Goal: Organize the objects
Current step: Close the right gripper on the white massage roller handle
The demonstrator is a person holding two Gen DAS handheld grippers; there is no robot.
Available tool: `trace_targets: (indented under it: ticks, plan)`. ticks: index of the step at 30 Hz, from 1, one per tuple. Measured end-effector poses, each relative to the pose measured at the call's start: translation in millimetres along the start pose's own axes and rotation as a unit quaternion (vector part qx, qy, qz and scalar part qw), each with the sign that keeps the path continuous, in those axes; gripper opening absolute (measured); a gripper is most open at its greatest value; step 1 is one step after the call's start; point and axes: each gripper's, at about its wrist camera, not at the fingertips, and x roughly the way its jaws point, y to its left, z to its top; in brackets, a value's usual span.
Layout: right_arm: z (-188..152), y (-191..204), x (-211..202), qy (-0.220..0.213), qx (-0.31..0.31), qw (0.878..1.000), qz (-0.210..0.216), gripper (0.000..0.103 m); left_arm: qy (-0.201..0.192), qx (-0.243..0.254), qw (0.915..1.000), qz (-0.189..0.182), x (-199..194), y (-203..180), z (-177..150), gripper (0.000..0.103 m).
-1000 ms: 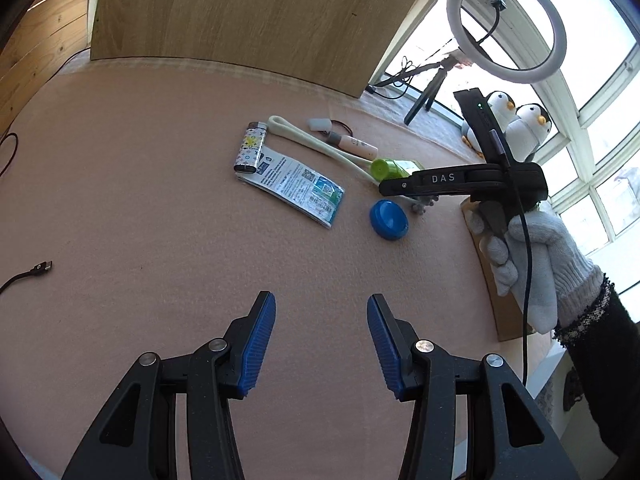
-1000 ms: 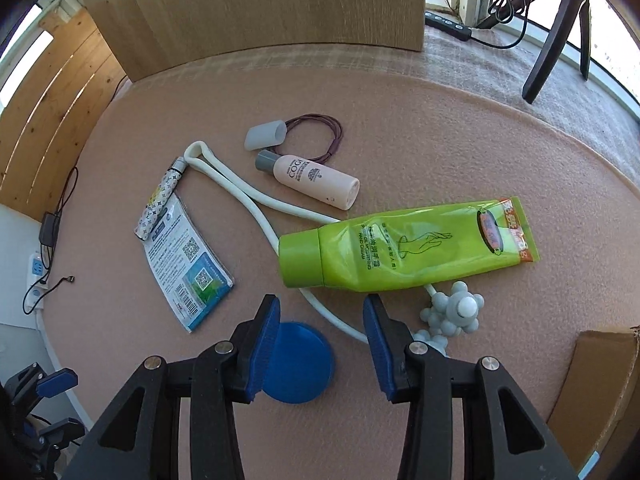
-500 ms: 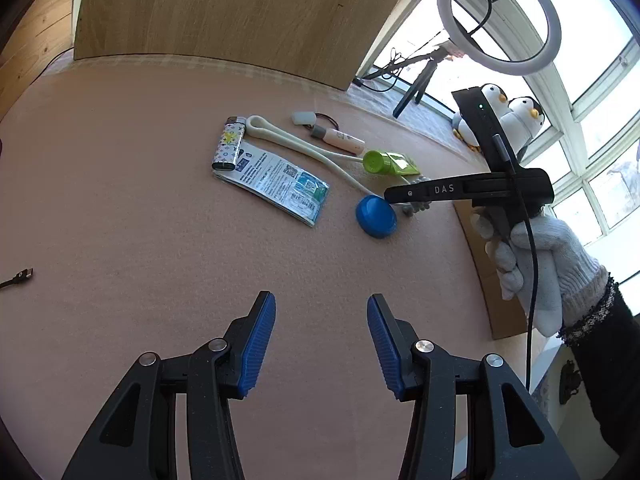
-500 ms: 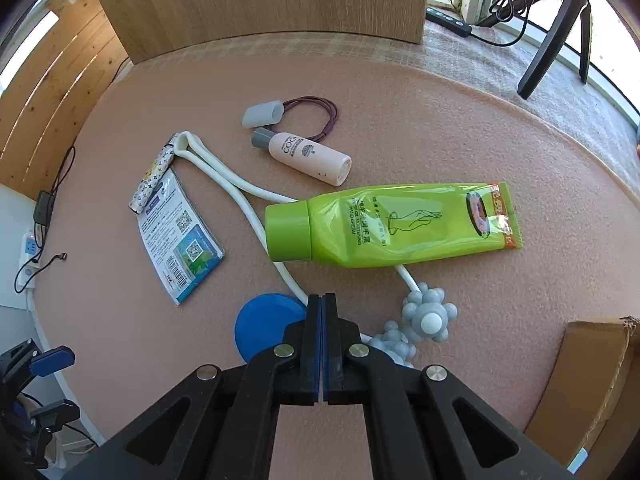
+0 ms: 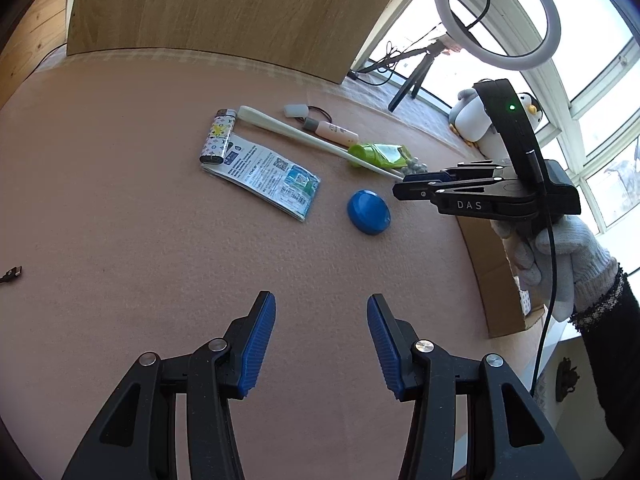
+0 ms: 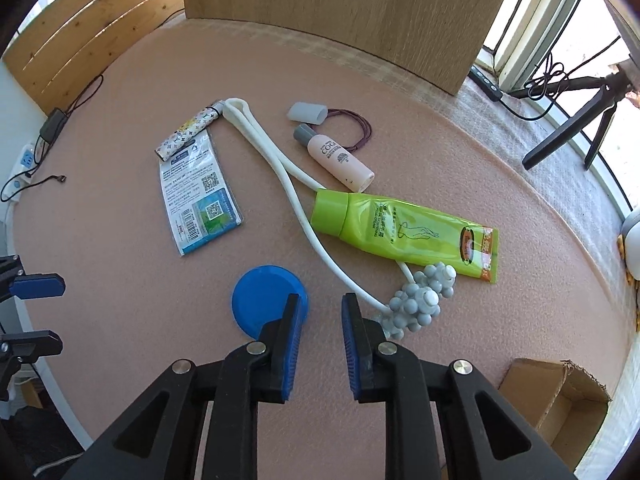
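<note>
On the pink table lie a blue round lid, a green tube, a pink bottle, a white massage stick with grey knobs, a patterned lighter and a printed packet. My right gripper hovers open and empty just right of the lid. Well short of all the objects, my left gripper stands open and empty.
A grey cap and a dark hair tie lie at the back. A cardboard box sits at the table's right edge. A wooden panel stands behind, with a ring light and tripod by the window.
The right gripper shut half a second ago and has opened again, now partly apart. It has drawn back slightly beside the blue lid. The left gripper stayed open.
</note>
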Motion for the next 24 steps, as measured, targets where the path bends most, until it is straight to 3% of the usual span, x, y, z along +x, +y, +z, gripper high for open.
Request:
trace_targets:
  ticks: [4, 9, 12, 14, 19, 21, 24]
  plan:
    - [0, 7, 6, 0.004, -0.038, 0.998, -0.051, 0.019, -0.002, -0.011, 0.9999, 0.002, -2, 6, -1, 0.051]
    - [14, 14, 31, 0.02, -0.069, 0.994, -0.086, 0.019, -0.004, -0.017, 0.9998, 0.003, -4, 9, 1, 0.051]
    - [18, 15, 35, 0.015, -0.077, 0.993, -0.088, 0.016, -0.005, -0.017, 0.9998, 0.003, -4, 9, 1, 0.051]
    - [20, 15, 35, 0.018, -0.075, 0.994, -0.082, 0.0, -0.005, -0.018, 0.9998, 0.003, -4, 10, 1, 0.051]
    - [21, 18, 24, 0.01, -0.073, 0.996, -0.049, 0.0, -0.004, -0.024, 0.9997, 0.001, -3, 13, 3, 0.051]
    - [19, 21, 25, 0.023, -0.086, 0.995, -0.04, 0.001, -0.004, -0.025, 0.9997, -0.002, -2, 13, 3, 0.051]
    - [16, 22, 27, 0.029, -0.104, 0.992, -0.069, 0.019, -0.003, -0.024, 0.9997, -0.005, -1, 12, 3, 0.051]
